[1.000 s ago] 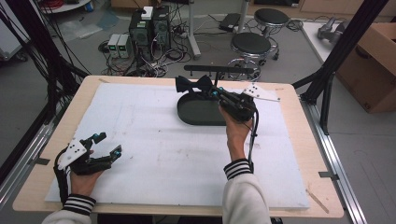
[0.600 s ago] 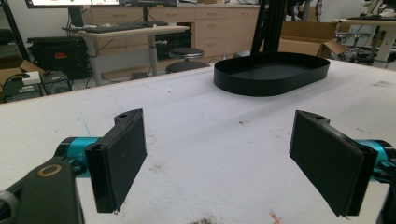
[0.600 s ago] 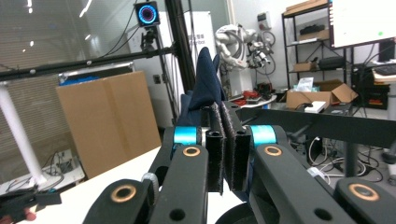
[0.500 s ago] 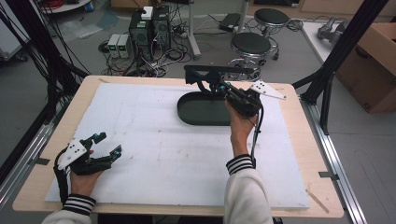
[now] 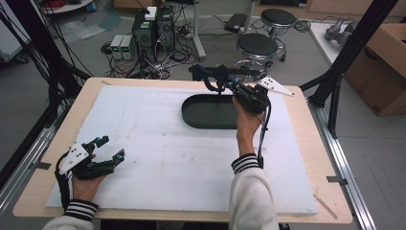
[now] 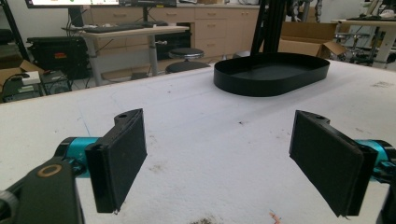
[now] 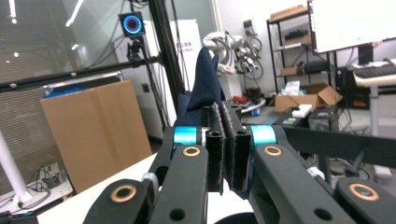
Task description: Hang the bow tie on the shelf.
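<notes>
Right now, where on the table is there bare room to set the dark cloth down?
The white mat lies bare between the left tongs and the black oval tray. The tray is empty inside too. It is crowded at the tray's far rim, where the right tongs hold the dark cloth.

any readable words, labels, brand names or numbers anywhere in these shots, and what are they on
None can be read.
White panel behind the black post, right gripper view: a few dark characters, too blurred to read.
Dark case under the desk, left gripper view: a small orange label, too small to read.
Black tray, dark cloth and both grippers: no markings visible.
</notes>
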Motion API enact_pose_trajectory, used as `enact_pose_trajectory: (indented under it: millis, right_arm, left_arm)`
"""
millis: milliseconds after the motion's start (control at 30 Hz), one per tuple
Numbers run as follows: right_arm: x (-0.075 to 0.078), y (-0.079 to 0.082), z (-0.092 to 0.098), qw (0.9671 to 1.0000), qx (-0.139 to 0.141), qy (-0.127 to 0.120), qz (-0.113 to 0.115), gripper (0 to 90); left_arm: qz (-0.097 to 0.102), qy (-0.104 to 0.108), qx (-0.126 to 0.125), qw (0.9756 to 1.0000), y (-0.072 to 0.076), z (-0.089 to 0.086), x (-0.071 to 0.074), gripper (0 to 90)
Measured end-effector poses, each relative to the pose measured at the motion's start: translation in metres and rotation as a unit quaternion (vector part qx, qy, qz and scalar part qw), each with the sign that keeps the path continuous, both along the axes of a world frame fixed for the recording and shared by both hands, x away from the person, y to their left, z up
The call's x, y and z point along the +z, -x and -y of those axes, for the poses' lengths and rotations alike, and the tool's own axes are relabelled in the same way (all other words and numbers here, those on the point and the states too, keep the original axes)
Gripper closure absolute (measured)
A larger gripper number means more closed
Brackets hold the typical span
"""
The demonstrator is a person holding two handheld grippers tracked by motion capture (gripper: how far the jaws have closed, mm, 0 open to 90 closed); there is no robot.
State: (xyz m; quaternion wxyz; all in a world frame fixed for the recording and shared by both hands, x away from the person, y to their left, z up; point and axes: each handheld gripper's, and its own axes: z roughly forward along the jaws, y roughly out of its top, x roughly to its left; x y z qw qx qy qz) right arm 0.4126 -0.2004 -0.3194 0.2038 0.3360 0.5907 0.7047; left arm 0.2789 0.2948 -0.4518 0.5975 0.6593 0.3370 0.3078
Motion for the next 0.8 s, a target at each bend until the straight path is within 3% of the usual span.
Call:
enact_pose_trajectory:
  millis: [433, 600, 800]
  right_arm:
    - [-0.020, -0.022, 0.001, 0.9992, -0.028, -0.008, -0.027, 88.3]
    - [-0.025, -0.026, 0.000, 0.9986, -0.043, 0.005, -0.028, 88.2]
    - [-0.026, -0.027, 0.001, 0.9974, -0.066, -0.003, -0.027, 88.3]
  left_arm:
    - [-0.001, 0.003, 0.000, 1.0000, 0.000, 0.000, 0.000, 19.0]
    - [-0.001, 0.001, -0.001, 1.0000, 0.000, 0.000, 0.000, 19.0]
    - [0.000, 0.001, 0.000, 1.0000, 0.000, 0.000, 0.000, 19.0]
